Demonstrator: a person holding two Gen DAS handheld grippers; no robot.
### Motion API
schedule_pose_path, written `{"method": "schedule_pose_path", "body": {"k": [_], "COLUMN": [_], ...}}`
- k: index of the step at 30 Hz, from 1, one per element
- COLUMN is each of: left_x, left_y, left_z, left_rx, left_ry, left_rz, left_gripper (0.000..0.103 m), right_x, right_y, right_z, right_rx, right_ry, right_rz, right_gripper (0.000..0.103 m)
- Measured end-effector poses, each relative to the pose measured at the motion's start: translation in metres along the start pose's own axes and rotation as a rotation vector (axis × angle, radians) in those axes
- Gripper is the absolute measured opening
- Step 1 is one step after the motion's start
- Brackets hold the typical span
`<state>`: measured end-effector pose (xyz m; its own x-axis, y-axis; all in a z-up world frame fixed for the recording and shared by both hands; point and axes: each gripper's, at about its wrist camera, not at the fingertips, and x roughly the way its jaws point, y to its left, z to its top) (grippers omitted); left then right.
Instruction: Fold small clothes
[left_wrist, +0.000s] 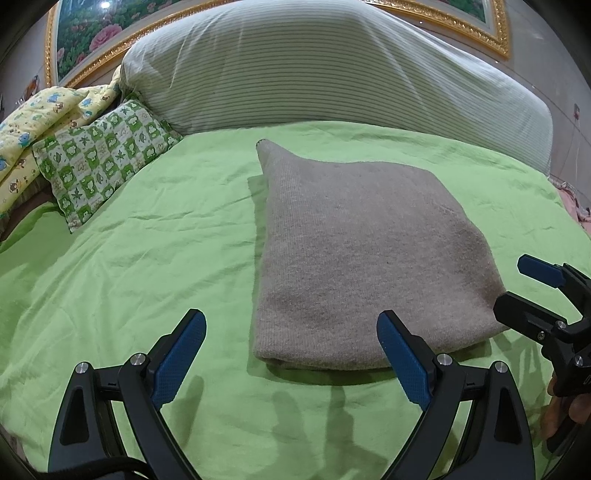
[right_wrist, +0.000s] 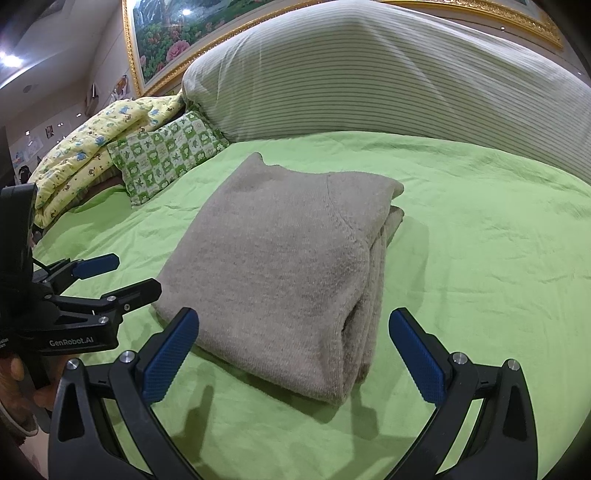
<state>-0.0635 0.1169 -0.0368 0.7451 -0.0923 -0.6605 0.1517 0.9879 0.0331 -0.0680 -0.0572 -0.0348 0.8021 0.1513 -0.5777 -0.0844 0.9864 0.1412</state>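
Left wrist view showed the left gripper (left_wrist: 291, 354) at the bottom of the frame, its blue-padded fingers spread wide apart and holding nothing. The folded grey-brown garment (left_wrist: 362, 266) lay centre-right on the green sheet (left_wrist: 129, 277), its near edge just ahead of the fingers. The right gripper (left_wrist: 517, 291) entered at the right edge, likewise parted, beside the garment's corner. In the right wrist view the garment (right_wrist: 280, 266) sat mid-frame, layered edges facing lower right. A green checked pillow (right_wrist: 170, 155) and a striped cushion (right_wrist: 369, 74) filled the upper part.
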Motion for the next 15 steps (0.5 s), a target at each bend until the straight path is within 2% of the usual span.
{"method": "schedule_pose_path", "body": {"k": [15], "left_x": [0.0001], "left_y": [0.0000], "left_z": [0.0039], "left_rx": [-0.015], "left_ry": [0.000], "left_rz": [0.022], "left_gripper": [0.094], "right_x": [-0.0010], "right_y": [-0.0046], "right_z": [0.0037], "right_rx": [0.008], "right_ry": [-0.004], "right_rz": [0.011], "right_gripper": [0.103]}}
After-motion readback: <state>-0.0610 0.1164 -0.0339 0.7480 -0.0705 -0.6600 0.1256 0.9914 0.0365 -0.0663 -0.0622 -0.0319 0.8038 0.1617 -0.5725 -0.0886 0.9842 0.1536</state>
